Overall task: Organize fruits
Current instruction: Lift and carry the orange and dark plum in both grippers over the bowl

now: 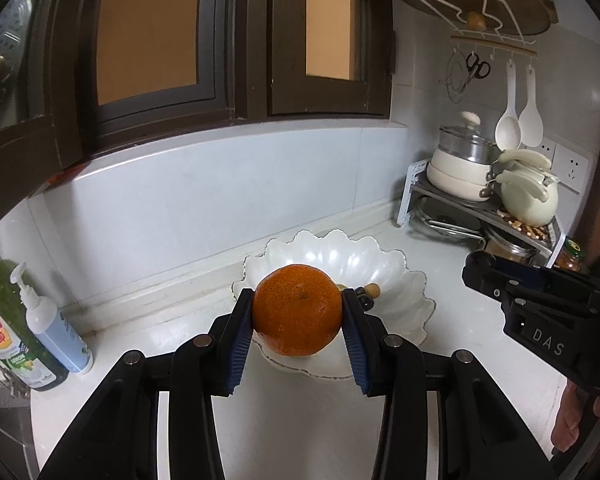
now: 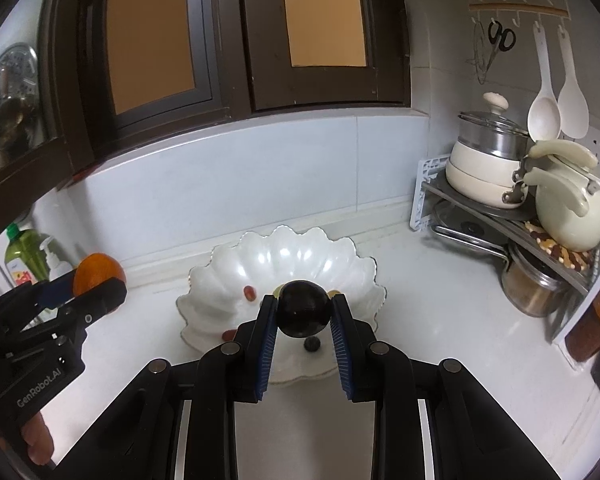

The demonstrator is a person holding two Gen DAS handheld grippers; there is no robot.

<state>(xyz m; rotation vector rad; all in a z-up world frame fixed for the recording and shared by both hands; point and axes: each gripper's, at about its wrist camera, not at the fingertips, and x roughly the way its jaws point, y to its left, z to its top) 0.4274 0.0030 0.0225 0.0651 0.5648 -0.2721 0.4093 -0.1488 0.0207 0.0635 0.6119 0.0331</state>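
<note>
My left gripper (image 1: 298, 310) is shut on an orange (image 1: 298, 310) and holds it above the near rim of a white scalloped bowl (image 1: 400, 280) on the white counter. My right gripper (image 2: 304, 308) is shut on a dark round fruit, a plum (image 2: 304, 308), above the same bowl (image 2: 228, 276). In the bowl lie a small red fruit (image 2: 250, 293), another red one (image 2: 230, 335), a small dark berry (image 2: 312, 345) and some pale pieces, partly hidden. The left gripper with the orange (image 2: 98, 272) shows at the left of the right wrist view; the right gripper (image 1: 484, 270) at the right of the left.
Dish soap bottle (image 1: 8, 320) and a pump bottle (image 1: 56, 328) stand at the left. A corner rack (image 2: 500, 216) with pots, a kettle (image 2: 568, 208) and jars (image 2: 596, 320) stands at the right. A tiled wall and dark window frame are behind the bowl.
</note>
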